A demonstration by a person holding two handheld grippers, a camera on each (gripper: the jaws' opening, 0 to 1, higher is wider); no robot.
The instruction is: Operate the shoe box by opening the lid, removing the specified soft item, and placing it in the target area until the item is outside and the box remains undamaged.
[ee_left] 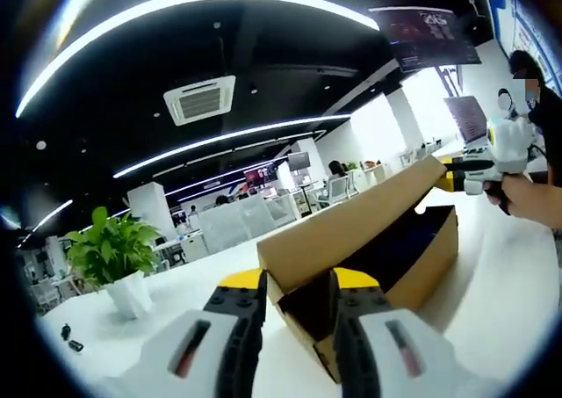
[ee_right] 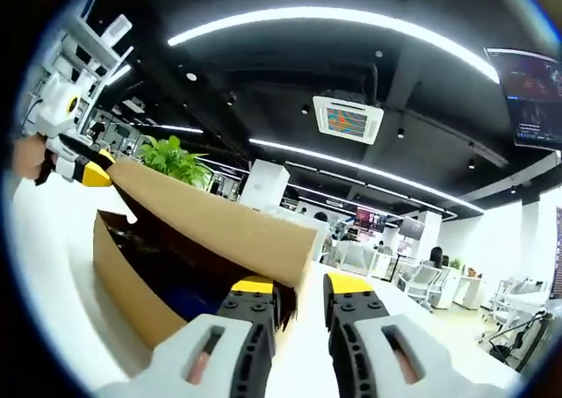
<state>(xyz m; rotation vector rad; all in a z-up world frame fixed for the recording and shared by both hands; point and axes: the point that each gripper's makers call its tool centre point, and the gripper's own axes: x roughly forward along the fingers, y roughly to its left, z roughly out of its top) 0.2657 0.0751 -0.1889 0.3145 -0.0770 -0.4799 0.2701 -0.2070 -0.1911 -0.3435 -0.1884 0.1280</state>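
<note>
A brown cardboard shoe box [ee_left: 432, 271] stands on the white table, and its lid [ee_left: 351, 222] is lifted up at an angle. Something dark blue [ee_left: 413, 233] lies inside. My left gripper [ee_left: 299, 280] grips the near corner of the lid between its yellow-tipped jaws. At the lid's far end, my right gripper [ee_left: 450, 175] pinches the other corner. In the right gripper view the same lid [ee_right: 211, 218] slants over the box [ee_right: 123, 284] and its dark contents [ee_right: 189, 297]. There my right gripper [ee_right: 300, 285] holds the near corner and my left gripper [ee_right: 97, 171] the far one.
A green potted plant [ee_left: 110, 250] stands on the white table [ee_left: 509, 293] left of the box, and it shows behind the lid as the plant [ee_right: 176, 161]. Two small dark objects [ee_left: 70, 338] lie near the table edge. A person [ee_left: 540, 99] stands at the right. Office desks and chairs stand beyond.
</note>
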